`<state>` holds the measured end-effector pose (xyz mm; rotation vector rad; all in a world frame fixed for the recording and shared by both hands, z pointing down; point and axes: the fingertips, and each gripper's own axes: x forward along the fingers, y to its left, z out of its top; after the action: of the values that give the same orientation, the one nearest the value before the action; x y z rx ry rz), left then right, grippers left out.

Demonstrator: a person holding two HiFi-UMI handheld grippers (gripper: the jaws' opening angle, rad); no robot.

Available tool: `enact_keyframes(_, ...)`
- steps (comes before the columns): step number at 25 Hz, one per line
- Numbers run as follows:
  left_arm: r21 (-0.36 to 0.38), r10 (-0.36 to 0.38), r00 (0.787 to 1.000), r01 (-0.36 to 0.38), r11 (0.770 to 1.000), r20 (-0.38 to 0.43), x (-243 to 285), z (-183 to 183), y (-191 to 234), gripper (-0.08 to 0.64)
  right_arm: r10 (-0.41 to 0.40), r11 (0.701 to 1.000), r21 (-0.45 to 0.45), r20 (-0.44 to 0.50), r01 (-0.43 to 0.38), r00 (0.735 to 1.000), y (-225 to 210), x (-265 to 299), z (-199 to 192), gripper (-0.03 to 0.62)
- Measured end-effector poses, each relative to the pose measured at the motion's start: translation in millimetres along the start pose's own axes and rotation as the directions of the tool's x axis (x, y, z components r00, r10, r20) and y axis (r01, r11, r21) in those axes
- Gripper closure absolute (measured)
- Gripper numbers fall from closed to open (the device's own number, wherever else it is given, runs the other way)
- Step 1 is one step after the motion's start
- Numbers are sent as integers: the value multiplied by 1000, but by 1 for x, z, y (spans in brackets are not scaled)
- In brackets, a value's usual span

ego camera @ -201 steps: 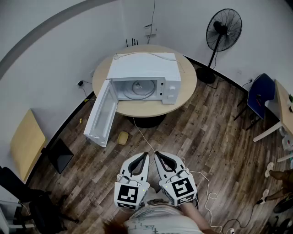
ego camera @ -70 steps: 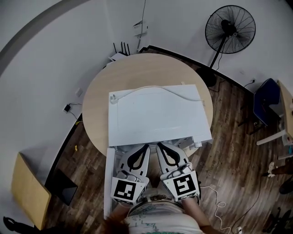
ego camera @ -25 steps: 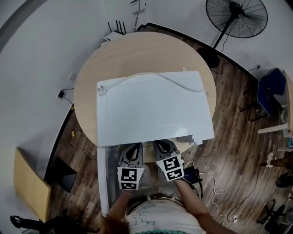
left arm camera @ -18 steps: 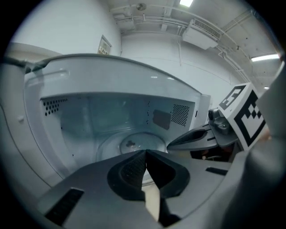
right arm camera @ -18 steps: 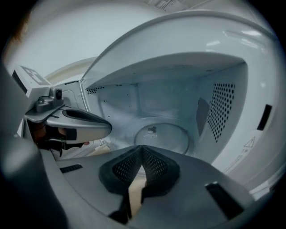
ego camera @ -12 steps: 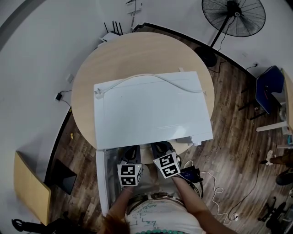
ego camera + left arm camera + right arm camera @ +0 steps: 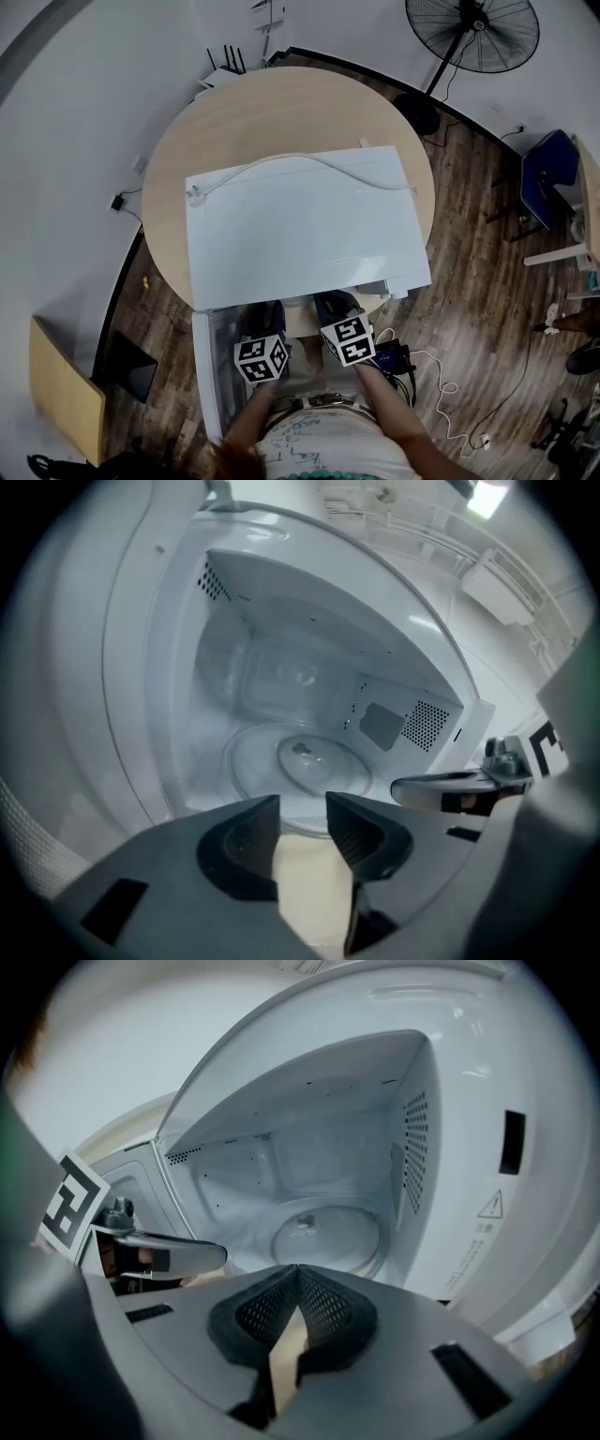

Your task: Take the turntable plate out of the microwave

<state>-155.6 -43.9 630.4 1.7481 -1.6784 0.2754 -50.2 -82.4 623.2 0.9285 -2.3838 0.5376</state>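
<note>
The white microwave (image 7: 300,225) stands on a round table with its door (image 7: 208,375) swung open to the left. The glass turntable plate (image 7: 298,761) lies flat on the cavity floor, also seen in the right gripper view (image 7: 328,1232). Both grippers are held just outside the cavity mouth and point in and down at the plate. My left gripper (image 7: 302,803) is opening, with a small gap between its jaws and nothing in it. My right gripper (image 7: 298,1269) is shut and empty. From the head view only the marker cubes (image 7: 261,359) show below the microwave's front edge.
The round wooden table (image 7: 281,103) carries the microwave, whose power cord (image 7: 300,161) lies across its top. A standing fan (image 7: 472,33) is at the back right and a blue chair (image 7: 544,178) at the right. A black device with cables (image 7: 394,356) lies on the floor.
Both grippers have sunk lower in front of the microwave opening. The left one has rolled, its marker cube turned, and its jaws have parted.
</note>
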Motion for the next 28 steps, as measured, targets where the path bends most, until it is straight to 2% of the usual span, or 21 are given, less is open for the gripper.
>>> enact_keyframes(1, -33, -1, 1000, 0, 999, -8, 1, -3, 1, 392, -3, 1000, 5, 0, 3, 1000, -1, -2, 0, 601)
enact_keyframes(4, -139, 13, 1000, -16, 990, -24, 4, -10, 5, 334, -5, 1000, 16, 5, 5, 1000, -5, -7, -2, 601)
enact_keyframes(6, -234, 24, 999, -31, 972, -29, 8, -13, 8, 298, -4, 1000, 24, 9, 4, 1000, -6, -11, -4, 601)
enact_keyframes(9, -370, 43, 998, -57, 927, -47, 15, -18, 13, 280, -9, 999, 38, 14, 8, 1000, -9, -17, -7, 601)
enact_keyframes(13, -522, 52, 997, -74, 850, -57, 29, -20, 13, 276, -18, 998, 54, 21, 17, 1000, -15, -29, -11, 601)
enact_keyframes(16, -591, 73, 995, -102, 800, -73, 38, -21, 16, 275, -32, 997, 66, 27, 30, 999, -23, -37, -12, 601)
enact_keyframes(19, -668, 102, 992, -128, 733, -79, 44, -20, 22, 273, -52, 996, 80, 32, 49, 998, -30, -43, -13, 601)
enact_keyframes(21, -698, 121, 989, -144, 701, -83, 46, -21, 27, 274, -65, 994, 86, 33, 62, 997, -35, -46, -15, 601)
enact_keyframes(25, -708, 124, 987, -157, 689, -99, 48, -23, 29, 275, -79, 993, 94, 32, 75, 996, -41, -49, -17, 601)
enact_keyframes(28, -729, 113, 989, -149, 668, -98, 45, -23, 28, 306, -77, 992, 104, 28, 74, 997, -42, -50, -19, 600)
